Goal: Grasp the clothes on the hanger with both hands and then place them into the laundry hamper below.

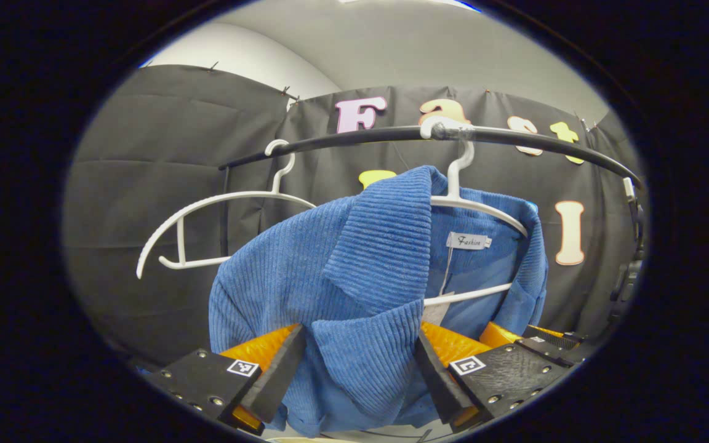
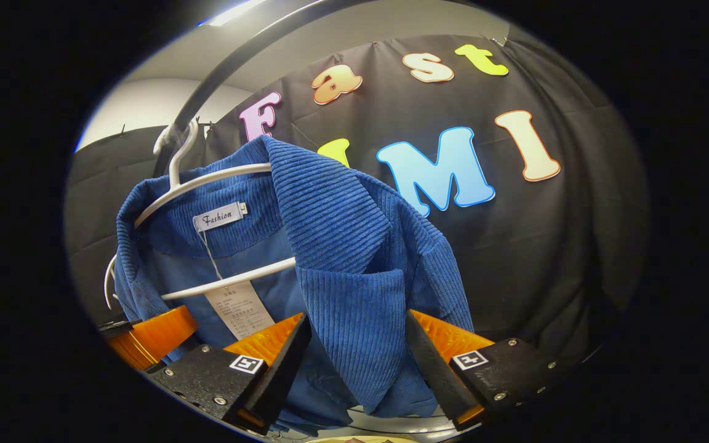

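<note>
Blue corduroy shirt (image 1: 354, 277) hangs on its white hanger (image 1: 474, 206) on the rail (image 1: 354, 136). Left claw (image 1: 357, 369) has collar fabric between its fingers; right claw (image 2: 357, 369) likewise on the other lapel. Whether either is pinching yet, can't tell. Lift-off and hamper drop are left. Empty hanger (image 1: 207, 227) sits near; the rail is overhead.
</note>
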The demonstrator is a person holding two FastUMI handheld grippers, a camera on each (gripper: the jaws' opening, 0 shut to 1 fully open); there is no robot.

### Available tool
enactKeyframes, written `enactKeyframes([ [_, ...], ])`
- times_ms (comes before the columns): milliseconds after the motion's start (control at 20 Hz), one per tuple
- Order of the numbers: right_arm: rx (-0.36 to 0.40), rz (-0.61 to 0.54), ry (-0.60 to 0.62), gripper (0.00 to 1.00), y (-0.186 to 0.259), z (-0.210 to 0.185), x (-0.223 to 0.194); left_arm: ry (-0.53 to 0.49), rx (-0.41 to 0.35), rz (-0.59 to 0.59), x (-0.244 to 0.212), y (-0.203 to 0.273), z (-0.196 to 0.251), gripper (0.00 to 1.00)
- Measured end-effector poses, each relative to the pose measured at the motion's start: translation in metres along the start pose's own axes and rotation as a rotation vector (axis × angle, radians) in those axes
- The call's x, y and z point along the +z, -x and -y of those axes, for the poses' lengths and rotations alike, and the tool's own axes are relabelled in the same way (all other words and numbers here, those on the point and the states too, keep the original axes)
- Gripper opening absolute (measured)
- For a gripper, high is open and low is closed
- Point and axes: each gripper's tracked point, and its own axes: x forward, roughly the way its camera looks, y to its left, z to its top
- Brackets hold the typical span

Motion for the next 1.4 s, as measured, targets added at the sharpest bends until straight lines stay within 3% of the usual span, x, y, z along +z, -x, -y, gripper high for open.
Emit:
enactKeyframes([
  [50, -0.004, 0.018, 0.008, 0.94, -0.001, 0.000, 0.004, 0.000, -0.001, 0.005, 0.000, -0.001, 0.001, 0.96],
  [200, -0.008, 0.066, 0.063, 0.84, -0.004, 0.001, 0.017, -0.006, 0.001, 0.011, 0.000, -0.002, 0.000, 0.66],
  [250, 0.001, 0.068, 0.079, 0.72, -0.004, -0.001, 0.018, -0.009, -0.015, 0.008, 0.001, 0.001, 0.004, 0.66],
  [300, 0.001, 0.069, 0.089, 0.63, -0.002, 0.000, 0.018, -0.013, -0.009, 0.014, 0.003, 0.002, 0.001, 0.50],
  [400, -0.004, 0.073, 0.075, 0.28, 0.002, 0.002, 0.020, -0.017, 0.004, 0.033, 0.009, 0.007, -0.002, 0.18],
  [450, 0.017, 0.073, 0.060, 0.11, 0.003, -0.001, 0.021, -0.008, -0.021, 0.037, 0.009, 0.010, 0.002, 0.12],
  [550, 0.068, 0.062, 0.035, 0.02, 0.006, -0.009, 0.019, 0.043, -0.080, 0.027, 0.008, 0.013, 0.010, 0.02],
  [1000, -0.020, 0.101, 0.125, 0.00, 0.039, 0.002, 0.038, 0.065, -0.163, 0.064, 0.039, 0.046, -0.021, 0.01],
  [1400, -0.191, 0.148, 0.201, 0.00, 0.065, 0.009, 0.070, 0.142, -0.275, 0.079, 0.064, 0.041, -0.053, 0.01],
])
